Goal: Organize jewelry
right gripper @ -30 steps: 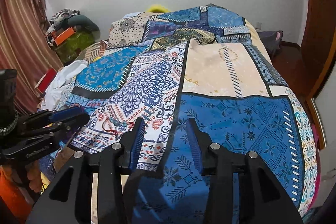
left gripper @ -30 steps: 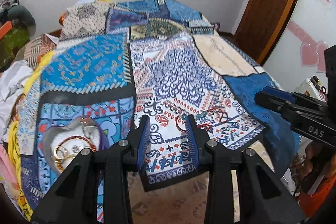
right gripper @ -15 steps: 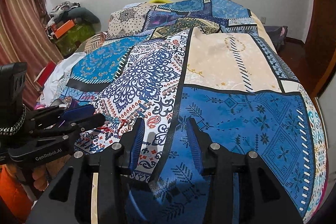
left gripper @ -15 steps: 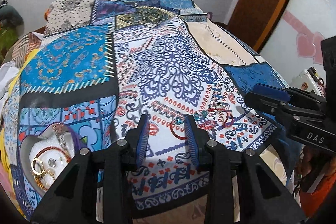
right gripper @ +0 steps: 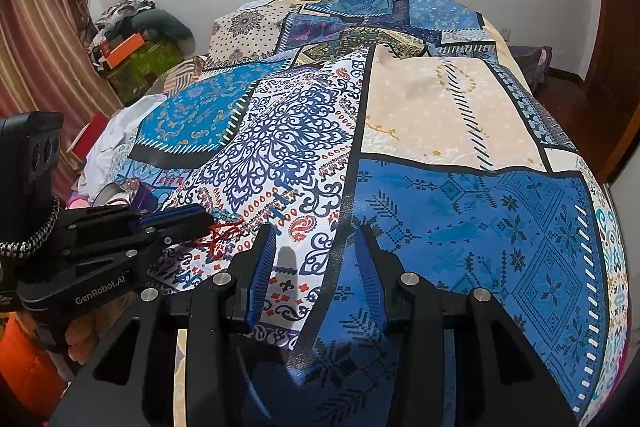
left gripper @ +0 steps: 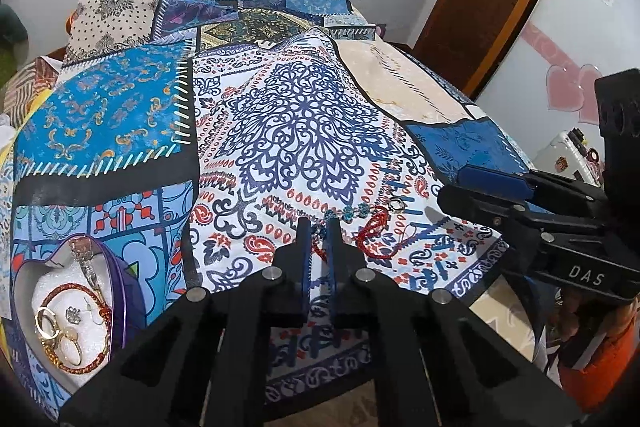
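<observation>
A: What does your left gripper point(left gripper: 316, 235) have?

B: Its jaws have come nearly together on the bed point(left gripper: 280, 131), right over a red cord point(left gripper: 376, 231) that lies tangled with a teal bead strand point(left gripper: 352, 213). The cord runs in between the pads, so I take it as pinched, though the tips hide the exact contact.

A: And the right gripper point(right gripper: 318, 259)?

B: I hold it part-way open above the bedspread, nothing between the fingers. It hangs just right of the jewelry, over the seam where the white paisley patch meets the blue one.

A: Where is the container?

B: A heart-shaped tin point(left gripper: 120, 291) with a purple wall sits on the bed to the left of my left gripper, well apart from the cord. It has a white lining.

A: What is in it?

B: A thin red-and-gold bangle point(left gripper: 80, 291) lying round the other pieces, a gold hoop point(left gripper: 46, 323) near the left edge, a pale ring point(left gripper: 70, 343) beside it, a small silver stud point(left gripper: 72, 314), and a dangling silver piece point(left gripper: 86, 263) resting against the upper rim. A gold chain curls along the bottom, but I cannot tell where it ends.

A: Anything loose outside it?

B: A small silver ring point(left gripper: 396, 204) lies on the cloth just beyond the beads, near the tip of my right gripper.
</observation>
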Available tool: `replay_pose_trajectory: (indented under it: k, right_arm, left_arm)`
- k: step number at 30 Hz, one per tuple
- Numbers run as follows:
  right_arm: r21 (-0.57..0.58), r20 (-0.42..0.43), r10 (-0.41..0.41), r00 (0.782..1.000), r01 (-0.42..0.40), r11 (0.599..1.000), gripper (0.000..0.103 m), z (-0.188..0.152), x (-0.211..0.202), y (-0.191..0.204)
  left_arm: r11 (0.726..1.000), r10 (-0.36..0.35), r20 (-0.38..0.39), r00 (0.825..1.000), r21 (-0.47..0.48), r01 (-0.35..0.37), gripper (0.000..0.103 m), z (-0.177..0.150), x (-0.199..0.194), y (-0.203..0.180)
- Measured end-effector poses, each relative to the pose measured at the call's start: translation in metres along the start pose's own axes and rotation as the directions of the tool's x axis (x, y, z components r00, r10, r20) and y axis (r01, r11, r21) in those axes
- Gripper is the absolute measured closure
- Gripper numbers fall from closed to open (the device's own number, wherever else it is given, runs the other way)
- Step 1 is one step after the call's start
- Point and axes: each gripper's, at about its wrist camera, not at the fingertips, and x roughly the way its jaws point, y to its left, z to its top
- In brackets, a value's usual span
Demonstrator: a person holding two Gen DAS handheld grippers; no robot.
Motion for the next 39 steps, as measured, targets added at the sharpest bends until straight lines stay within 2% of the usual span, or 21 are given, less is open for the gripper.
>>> replay_pose_trajectory:
  k: [8,15,25,27,32,39]
  right_arm:
    - [-0.030,-0.004,0.013,1.000,-0.013,0.999,0.065,-0.001,0.001,0.011]
    - [-0.076,-0.006,0.011,1.000,-0.012,0.997,0.065,0.002,0.008,0.024]
    - [-0.129,-0.007,-0.001,1.000,0.000,0.992,0.066,0.005,0.021,0.036]
    - [-0.150,-0.013,-0.018,1.000,0.016,0.989,0.071,0.004,0.026,0.039]
    - [-0.179,-0.014,-0.042,0.999,0.039,0.983,0.091,0.003,0.028,0.041]
    - [-0.169,-0.013,-0.032,0.999,0.030,0.985,0.094,0.003,0.024,0.040]
  left_arm:
    - [0.998,0.064,0.041,0.997,0.014,-0.065,0.098,-0.005,-0.016,-0.005]
    - [0.994,0.107,0.119,0.987,-0.034,-0.104,0.098,0.000,-0.046,0.012]
    - [0.991,0.128,0.183,0.975,-0.062,-0.119,0.098,0.007,-0.068,0.024]
    - [0.991,0.124,0.181,0.976,-0.063,-0.115,0.098,0.006,-0.067,0.023]
    - [0.992,0.117,0.179,0.977,-0.070,-0.106,0.098,0.005,-0.065,0.022]
    - [0.991,0.120,0.190,0.974,-0.074,-0.107,0.098,0.004,-0.072,0.022]
